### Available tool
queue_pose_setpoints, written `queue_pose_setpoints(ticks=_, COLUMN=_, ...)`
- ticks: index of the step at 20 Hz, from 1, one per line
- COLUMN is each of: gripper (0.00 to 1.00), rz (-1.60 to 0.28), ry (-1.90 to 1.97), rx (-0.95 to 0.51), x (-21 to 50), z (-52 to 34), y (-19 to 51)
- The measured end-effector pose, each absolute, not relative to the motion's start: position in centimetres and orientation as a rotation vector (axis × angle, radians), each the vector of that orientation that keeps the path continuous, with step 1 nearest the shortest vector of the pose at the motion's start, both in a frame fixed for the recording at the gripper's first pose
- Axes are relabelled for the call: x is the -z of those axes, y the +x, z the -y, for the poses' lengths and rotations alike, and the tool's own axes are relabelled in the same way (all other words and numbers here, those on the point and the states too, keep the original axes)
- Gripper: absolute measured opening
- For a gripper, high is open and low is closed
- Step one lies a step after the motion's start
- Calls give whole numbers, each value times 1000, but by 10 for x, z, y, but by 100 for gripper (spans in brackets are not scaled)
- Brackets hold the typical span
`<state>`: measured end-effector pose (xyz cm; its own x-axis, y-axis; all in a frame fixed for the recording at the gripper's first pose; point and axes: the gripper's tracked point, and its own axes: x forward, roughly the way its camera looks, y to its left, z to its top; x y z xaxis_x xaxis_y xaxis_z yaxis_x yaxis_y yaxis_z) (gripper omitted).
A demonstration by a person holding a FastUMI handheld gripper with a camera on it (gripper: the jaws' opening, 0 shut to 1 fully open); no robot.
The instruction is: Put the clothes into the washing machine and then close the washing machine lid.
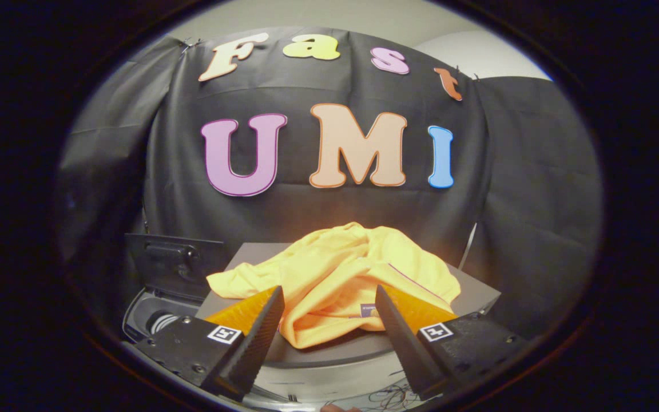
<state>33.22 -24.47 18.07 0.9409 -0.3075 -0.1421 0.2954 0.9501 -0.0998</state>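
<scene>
Gripper (328, 297): we see its jaws wide, empty.
Yellow garment (341, 274): crumpled on grey platform (472, 289) (front fold between fingertips).
Washing machine (155, 317): lower left, drum mostly hidden.

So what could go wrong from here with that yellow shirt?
1. The yellow shirt lies bunched and spread on the grey platform; the open gripper may pinch only a fold, leaving the rest to drag.
2. The washing machine sits lower, off to the side, with its lid upright; trailing cloth could catch the rim.
</scene>
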Motion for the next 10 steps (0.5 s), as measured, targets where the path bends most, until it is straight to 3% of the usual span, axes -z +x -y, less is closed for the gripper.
queue_pose_setpoints(ticks=5, gripper=98, rz=-182, ry=94, rx=282, x=-176, z=256, y=354)
queue_pose_setpoints(ticks=10, gripper=86, rz=-280, ry=114, rx=302, x=-161, z=275, y=372)
